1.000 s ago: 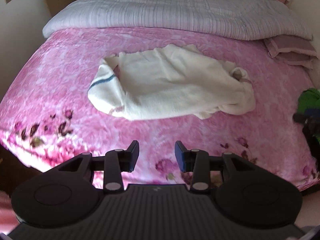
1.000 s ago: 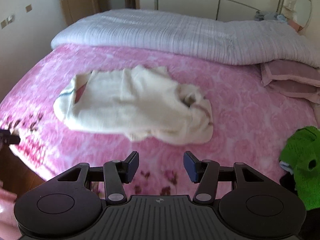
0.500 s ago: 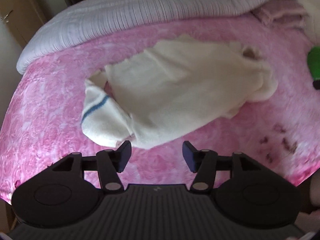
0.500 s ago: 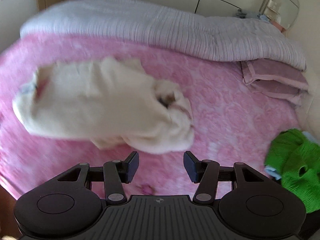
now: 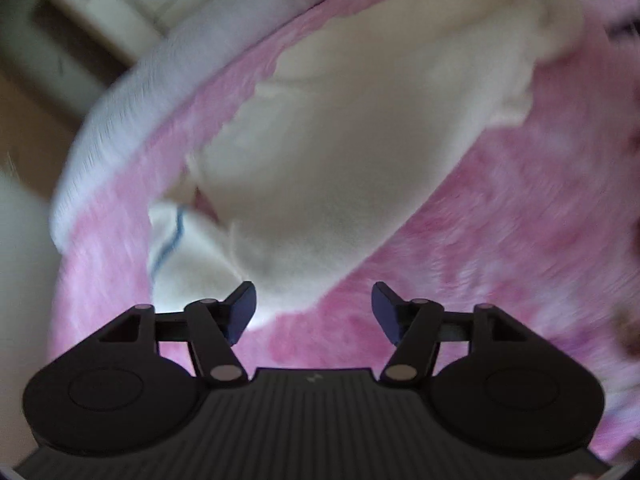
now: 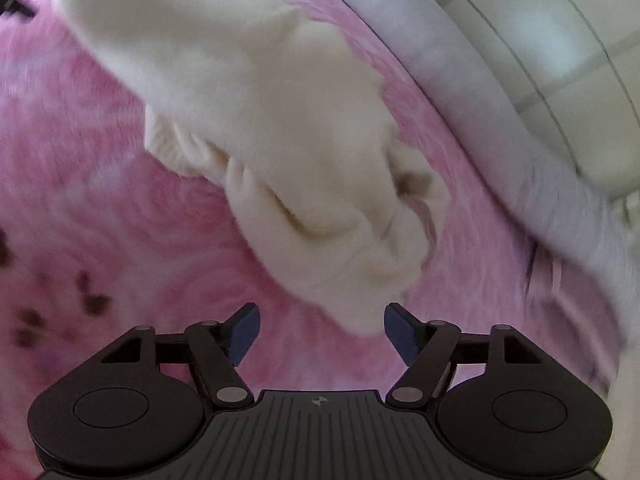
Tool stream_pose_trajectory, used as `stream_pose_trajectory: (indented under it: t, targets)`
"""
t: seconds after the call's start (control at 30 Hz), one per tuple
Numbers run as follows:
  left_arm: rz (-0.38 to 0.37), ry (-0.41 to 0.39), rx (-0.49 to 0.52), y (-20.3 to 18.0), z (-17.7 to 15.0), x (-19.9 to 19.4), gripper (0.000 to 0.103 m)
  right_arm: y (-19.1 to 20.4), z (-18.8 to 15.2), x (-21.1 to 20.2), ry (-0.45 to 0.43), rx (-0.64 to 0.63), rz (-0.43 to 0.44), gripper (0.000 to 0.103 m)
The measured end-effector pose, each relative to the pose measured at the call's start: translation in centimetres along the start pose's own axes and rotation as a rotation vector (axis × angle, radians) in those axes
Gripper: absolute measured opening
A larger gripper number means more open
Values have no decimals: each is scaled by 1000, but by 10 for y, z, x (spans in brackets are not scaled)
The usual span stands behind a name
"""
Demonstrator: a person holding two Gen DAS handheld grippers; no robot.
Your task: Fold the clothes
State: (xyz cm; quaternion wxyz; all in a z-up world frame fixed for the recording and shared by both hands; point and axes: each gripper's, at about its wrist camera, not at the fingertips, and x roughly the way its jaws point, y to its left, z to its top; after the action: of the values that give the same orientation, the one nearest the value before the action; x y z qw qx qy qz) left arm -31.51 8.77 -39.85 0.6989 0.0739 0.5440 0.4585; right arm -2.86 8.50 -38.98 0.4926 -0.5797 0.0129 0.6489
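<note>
Two tongs come at one cream garment [image 5: 340, 152] from its opposite ends, and that garment, lying crumpled on the pink floral bedspread [image 5: 500, 248], is the landmark for everything here. Its long axis runs slantwise across both wrist views. The end bearing a thin blue stripe [image 5: 172, 240] lies just ahead of the left tongs [image 5: 314, 312], a little to the left of their centre line, so the left hand is plainly the nearer one to that end. The bunched, wrinkled end of the garment [image 6: 352, 248] points toward the right tongs [image 6: 322, 332], its lowest tip reaching almost down between their pads in the right wrist view. A pale quilt [image 6: 480, 128] lies beyond the garment, along the far side of the bed.

The left tongs are spread wide and widening further, with only bedspread and the garment's near edge seen in the gap; the pads press on nothing. The right tongs are likewise wide and widening, holding nothing, the cloth tip close to their right pad [image 6: 402, 334] but, as far as the blur allows, apart from it. Each hand probably means to take its own end.
</note>
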Motion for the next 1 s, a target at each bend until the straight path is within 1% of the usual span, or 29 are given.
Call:
stream_pose_trajectory:
  t: [0.03,0.17,0.2,0.27,0.3,0.33,0.37,0.4,0.43,0.47,0.53,0.63,0.73,0.83,1.0]
  targets:
    - [37,-21,74,-10,-4,6,63,3,-5,11,-18,-49,-2,75]
    - [136,-95,271,-32,-17,29,63,21,-21,44,-110,-287,-79,75]
    - [143,-101,288,-32,-20,34,63,24,-26,53,-134,-343,-102,75]
    - [151,-109,313,-30,-25,45,45,27,-32,67,-169,-418,-153,74]
    - [155,-113,326,-29,-27,51,39,25,-33,71,-189,-427,-171,60]
    - [134,-116,306,-24,-28,53,32,18,-32,72,-190,-407,-163,49]
    - [116,-121,263,-16,-26,50,28,12,-30,74,-191,-387,-156,33]
    - [100,-126,218,-7,-24,47,21,5,-29,74,-194,-366,-148,24]
    - [83,-130,172,2,-22,44,18,-3,-27,71,-204,-334,-142,23]
    - [67,-135,126,11,-20,40,17,-13,-24,65,-223,-299,-134,20]
    - [43,-140,-5,34,-17,29,16,-34,-17,48,-274,-232,-131,18]
    - [48,-154,-176,72,-9,8,15,-66,-4,17,-359,-140,-136,16]
    - [73,-186,-307,107,7,-29,15,-96,15,-25,-457,-66,-164,15]
    - [92,-222,-406,144,7,-83,15,-126,27,-73,-542,-3,-160,14]
    - [124,-263,-525,189,13,-195,15,-162,28,-163,-662,-20,-124,14]
